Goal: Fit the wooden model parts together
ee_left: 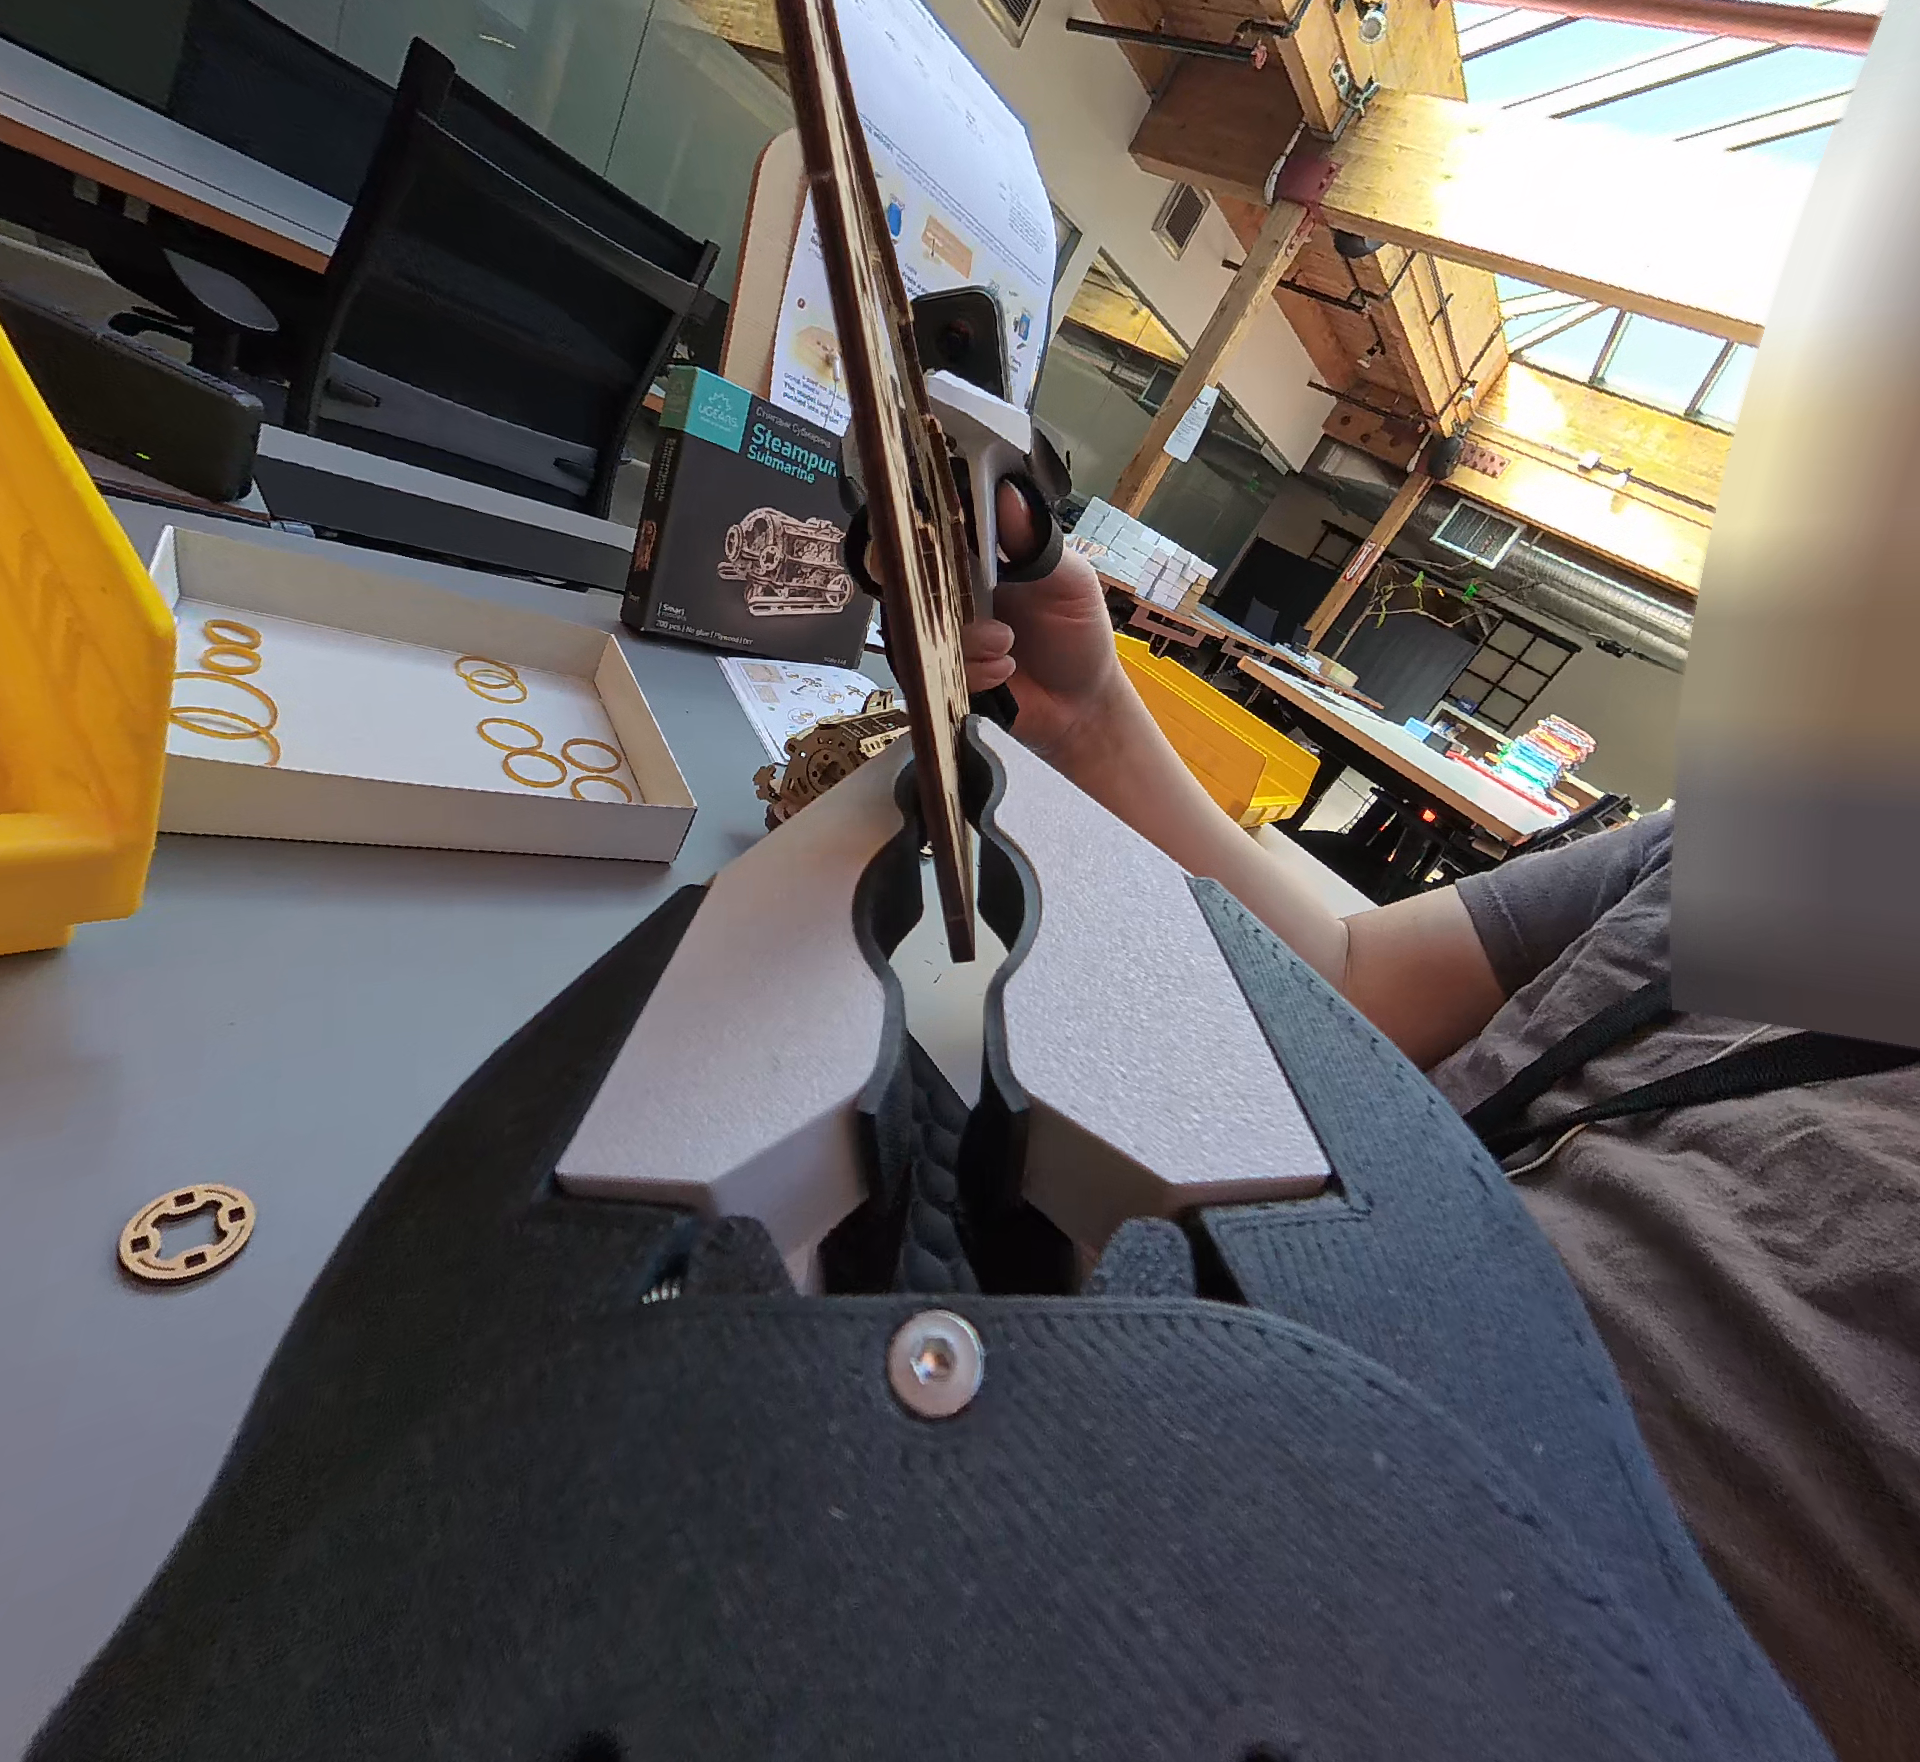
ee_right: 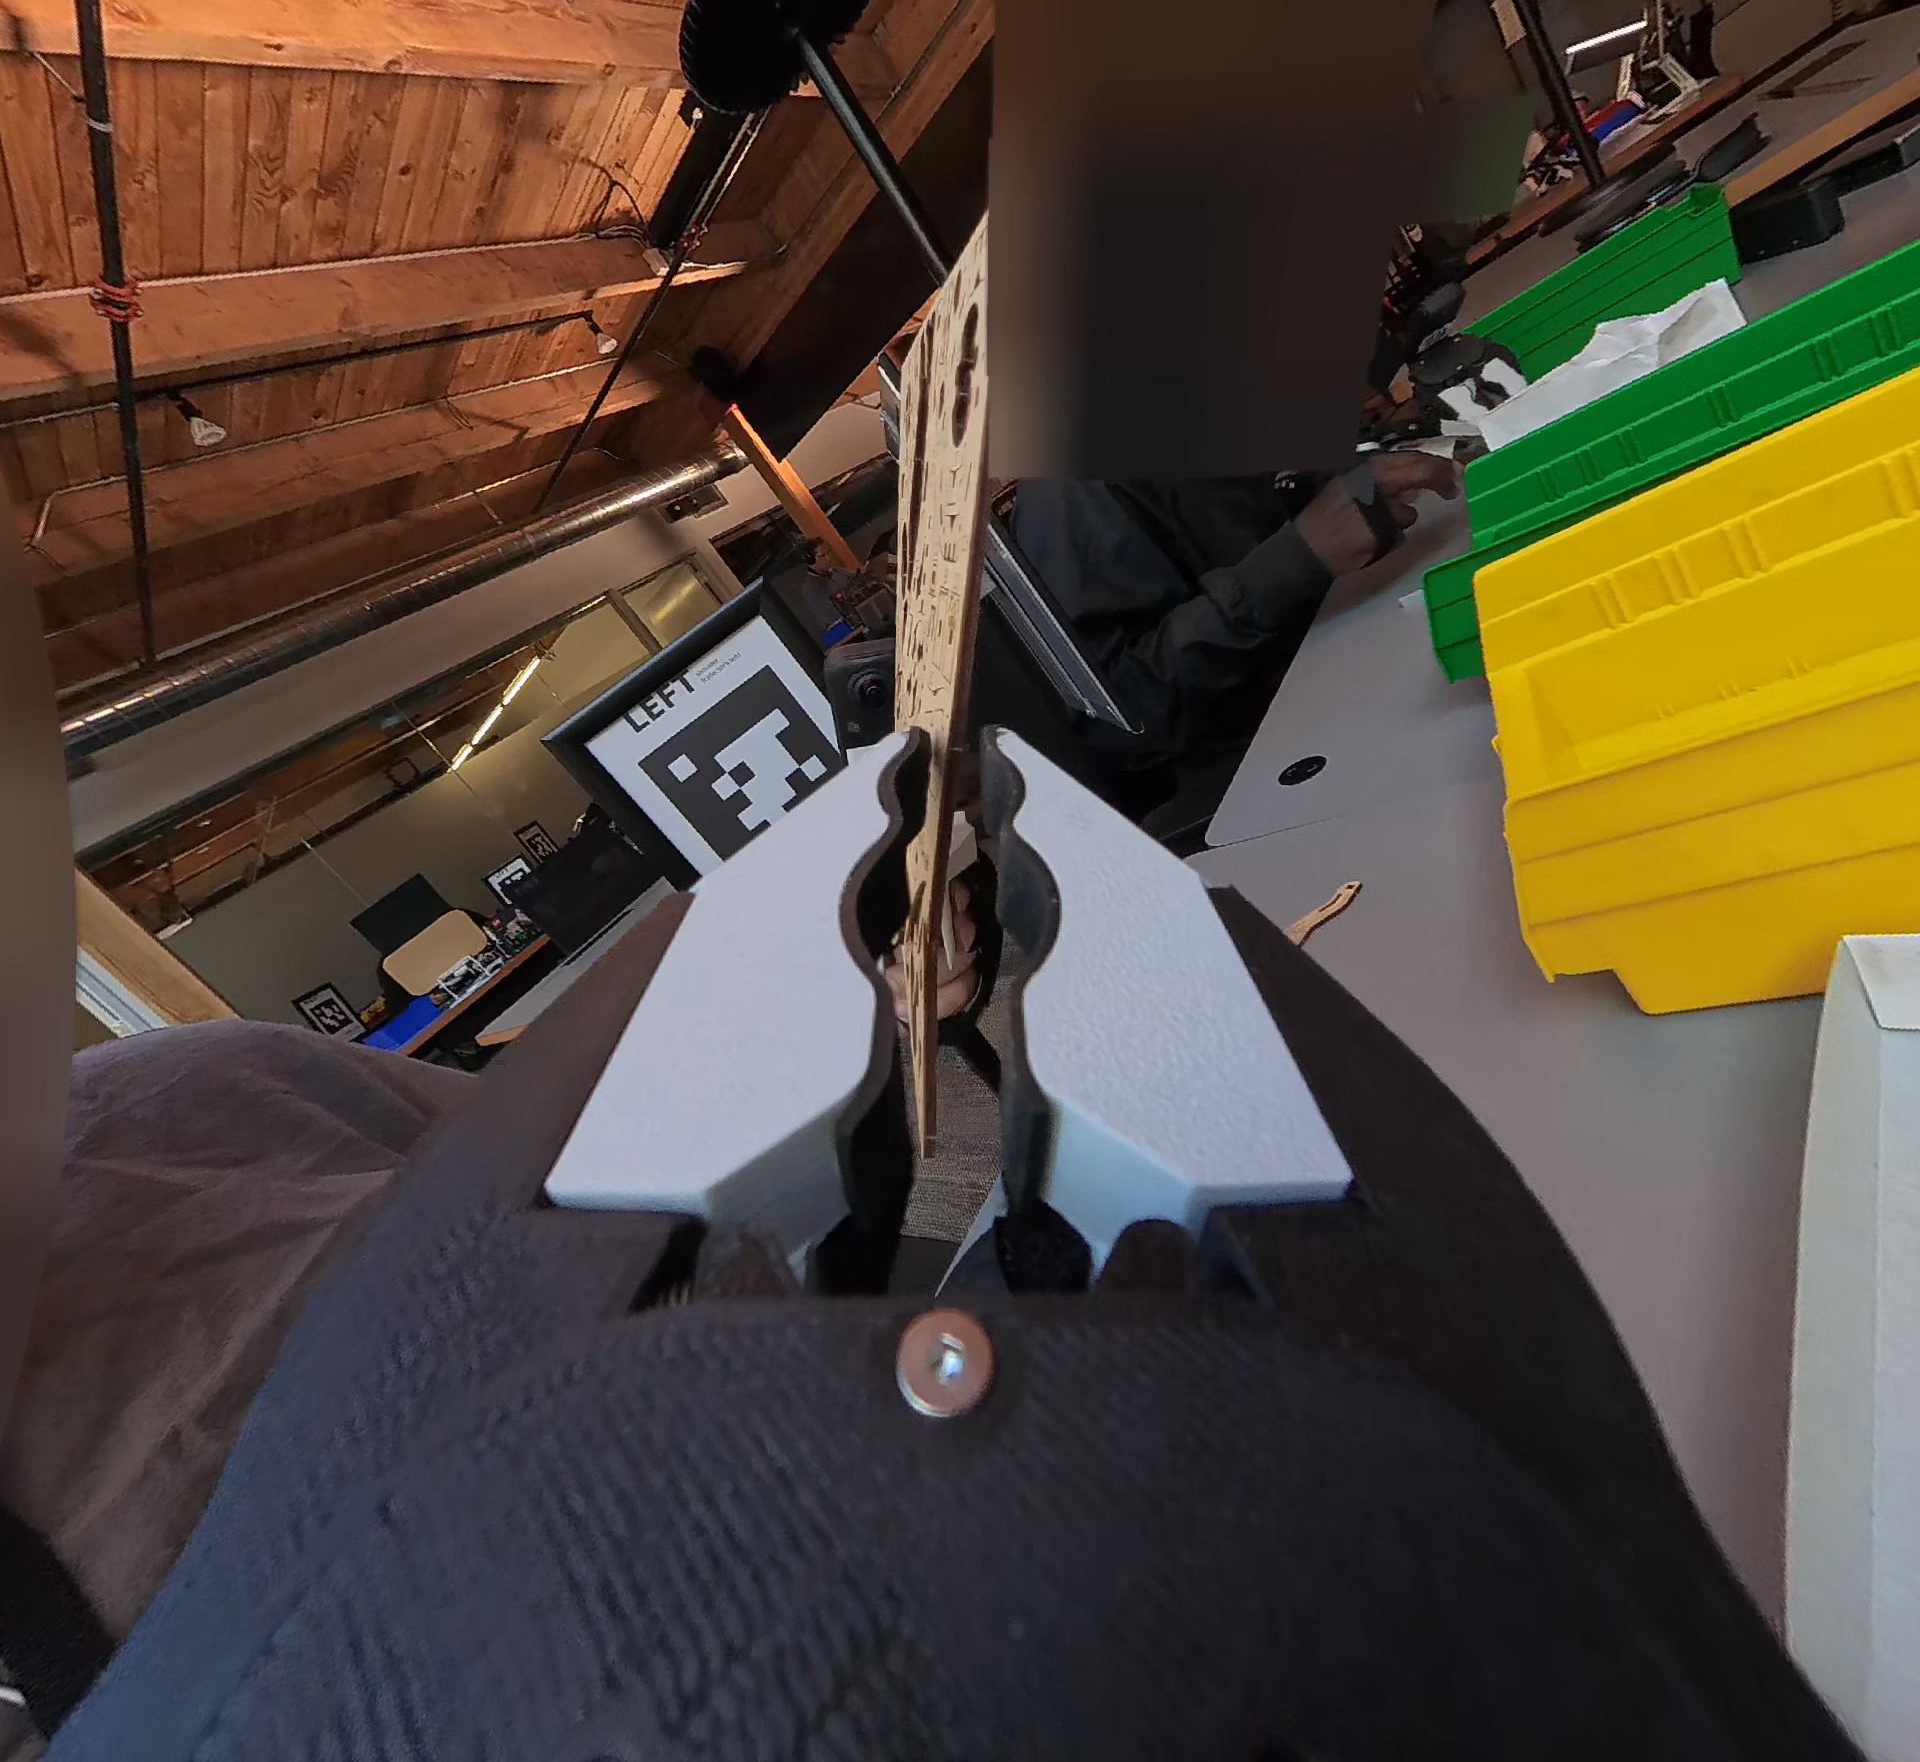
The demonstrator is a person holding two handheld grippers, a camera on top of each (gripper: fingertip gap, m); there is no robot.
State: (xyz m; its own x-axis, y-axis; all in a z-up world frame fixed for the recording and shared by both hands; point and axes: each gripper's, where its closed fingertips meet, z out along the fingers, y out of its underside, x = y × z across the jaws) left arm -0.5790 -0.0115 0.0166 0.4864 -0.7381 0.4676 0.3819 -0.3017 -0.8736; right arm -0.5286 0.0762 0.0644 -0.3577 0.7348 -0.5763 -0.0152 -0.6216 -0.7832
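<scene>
A thin laser-cut plywood sheet (ee_left: 883, 382) stands edge-on in the air, its lower edge clamped between the tips of the left gripper (ee_left: 943, 782), whose wavy black rubber pads press on both faces. In the right wrist view the same sheet (ee_right: 940, 569), pale and pierced with cut-out part shapes, runs down between the fingers of the right gripper (ee_right: 954, 756), which close on it at the tips. Both grippers have matte white finger blocks on textured black bodies. Below lies a smooth grey table (ee_left: 312, 1037) with a loose wooden ring part (ee_left: 186, 1233), a white tray (ee_left: 416, 839) of rubber bands (ee_left: 540, 756), the kit box (ee_left: 748, 528), a partly built wooden model (ee_left: 831, 762) and yellow bins (ee_right: 1704, 704). Timber beams cross the ceiling above.
</scene>
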